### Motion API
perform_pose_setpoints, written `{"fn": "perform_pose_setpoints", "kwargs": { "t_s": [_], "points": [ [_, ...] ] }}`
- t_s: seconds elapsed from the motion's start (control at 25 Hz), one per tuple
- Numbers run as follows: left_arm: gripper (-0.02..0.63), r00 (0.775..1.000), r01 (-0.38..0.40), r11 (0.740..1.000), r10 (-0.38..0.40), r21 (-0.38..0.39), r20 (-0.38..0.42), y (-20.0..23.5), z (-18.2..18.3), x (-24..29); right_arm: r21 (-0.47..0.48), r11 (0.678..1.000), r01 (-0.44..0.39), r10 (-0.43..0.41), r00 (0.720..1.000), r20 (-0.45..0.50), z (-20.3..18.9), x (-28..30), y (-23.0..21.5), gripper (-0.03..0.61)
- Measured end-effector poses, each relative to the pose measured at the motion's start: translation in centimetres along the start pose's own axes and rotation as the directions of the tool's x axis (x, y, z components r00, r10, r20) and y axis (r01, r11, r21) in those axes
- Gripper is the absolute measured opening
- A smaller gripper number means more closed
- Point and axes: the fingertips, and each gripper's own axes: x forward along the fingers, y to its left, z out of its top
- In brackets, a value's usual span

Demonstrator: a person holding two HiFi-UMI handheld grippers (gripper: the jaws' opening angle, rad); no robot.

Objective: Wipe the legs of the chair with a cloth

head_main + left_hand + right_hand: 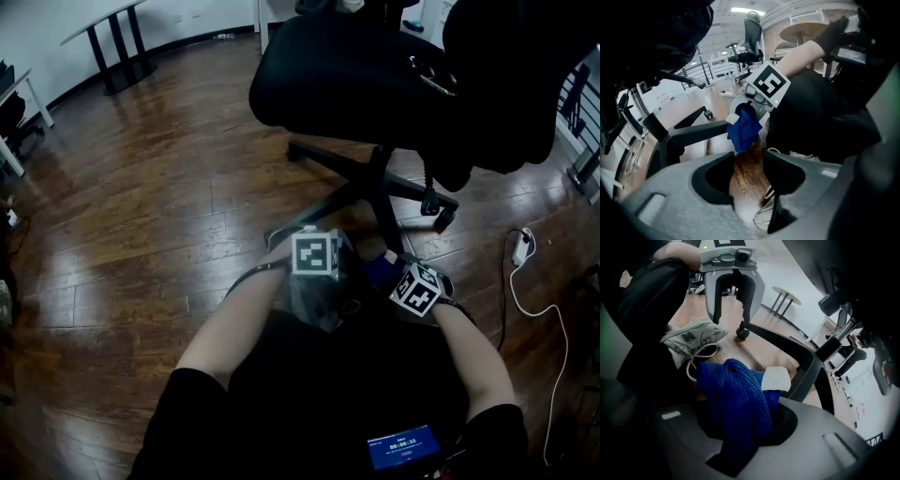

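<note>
The cloth [736, 399] is blue, ribbed and bunched (white tag [776, 379] showing).

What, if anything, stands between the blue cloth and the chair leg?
Nothing visible does. The right gripper is shut on the blue cloth, right beside the nearest chair leg, with only wood floor between. The open left gripper hangs further off.

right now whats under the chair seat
The black post and several legs on wheels, over wood floor. The seat covers any legs behind it. The right gripper holds a blue cloth beside a near leg.
</note>
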Motion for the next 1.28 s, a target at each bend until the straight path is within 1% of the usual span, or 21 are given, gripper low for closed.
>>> {"fn": "perform_pose_setpoints", "kwargs": {
  "t_s": [0.08, 0.12, 0.16, 0.24, 0.32, 0.44, 0.48, 0.56, 0.64, 0.76, 0.84, 0.92, 1.04, 1.12, 1.2, 1.28],
  "points": [
    [0.187, 1.000, 0.002, 0.998, 0.000, 0.058, -0.031, 0.0, 1.3, -0.7, -0.031, 0.999, -0.029, 0.029, 0.999, -0.022, -0.3, -0.2, 0.5, 0.095],
    [0.187, 1.000, -0.002, 0.998, 0.004, 0.068, -0.027, 0.1, 1.9, -0.9, -0.043, 0.998, -0.038, 0.037, 0.999, -0.031, -0.4, -0.1, 0.4, 0.095],
    [0.187, 1.000, -0.003, 0.998, 0.003, 0.061, -0.010, 0.1, 2.4, -0.8, -0.044, 0.998, -0.039, 0.038, 0.999, -0.034, -0.3, -0.1, 0.2, 0.095],
    [0.187, 0.999, 0.002, 0.999, -0.004, 0.040, 0.044, -0.2, 2.9, -0.3, -0.013, 1.000, -0.019, 0.019, 1.000, -0.008, 0.1, 0.0, -0.8, 0.095],
    [0.187, 0.998, 0.025, 0.999, -0.027, 0.041, 0.062, -0.6, 2.1, 0.8, 0.015, 1.000, 0.020, -0.021, 0.999, 0.036, 1.0, 0.2, -2.2, 0.094],
    [0.187, 0.997, 0.069, 0.997, -0.070, 0.040, 0.035, -0.7, -0.5, 2.4, 0.001, 0.995, 0.105, -0.104, 0.992, 0.072, 3.0, 1.1, -5.2, 0.094],
    [0.187, 0.997, 0.074, 0.997, -0.075, 0.034, 0.036, -0.5, -1.3, 2.7, 0.004, 0.991, 0.133, -0.133, 0.988, 0.085, 3.8, 1.6, -6.3, 0.094],
    [0.187, 0.995, 0.061, 0.998, -0.061, 0.007, 0.073, 0.4, -2.0, 2.9, 0.017, 0.983, 0.185, -0.186, 0.976, 0.114, 5.3, 2.2, -8.7, 0.095],
    [0.187, 0.993, 0.045, 0.999, -0.043, -0.014, 0.108, 1.6, -2.5, 2.9, 0.001, 0.972, 0.233, -0.231, 0.962, 0.142, 6.5, 2.7, -11.2, 0.095],
    [0.187, 0.995, 0.049, 0.999, -0.049, 0.009, 0.081, 2.1, -3.6, 3.4, -0.025, 0.952, 0.304, -0.296, 0.941, 0.164, 8.2, 3.6, -14.2, 0.097],
    [0.187, 0.995, 0.056, 0.998, -0.057, 0.007, 0.084, 2.0, -3.8, 3.6, -0.030, 0.942, 0.335, -0.326, 0.931, 0.165, 8.5, 3.9, -14.9, 0.098],
    [0.187, 0.994, 0.048, 0.999, -0.046, -0.020, 0.099, 2.2, -3.8, 3.3, -0.037, 0.942, 0.335, -0.324, 0.930, 0.172, 8.4, 3.9, -14.5, 0.097],
    [0.186, 0.996, 0.044, 0.998, -0.041, -0.034, 0.082, 2.0, -4.1, 3.0, -0.079, 0.952, 0.296, -0.283, 0.949, 0.139, 7.6, 3.7, -12.5, 0.095],
    [0.187, 0.996, 0.060, 0.998, -0.058, -0.026, 0.062, 1.3, -4.2, 3.2, -0.105, 0.961, 0.256, -0.244, 0.963, 0.111, 6.4, 3.3, -10.5, 0.095],
    [0.187, 0.997, 0.065, 0.998, -0.065, -0.013, 0.046, 0.9, -4.1, 3.1, -0.094, 0.975, 0.202, -0.191, 0.975, 0.111, 5.1, 2.3, -8.2, 0.095],
    [0.187, 0.998, 0.051, 0.999, -0.051, -0.007, 0.043, 0.9, -3.9, 2.8, -0.080, 0.987, 0.139, -0.129, 0.984, 0.119, 3.7, 1.2, -5.6, 0.095]
  ]
}}
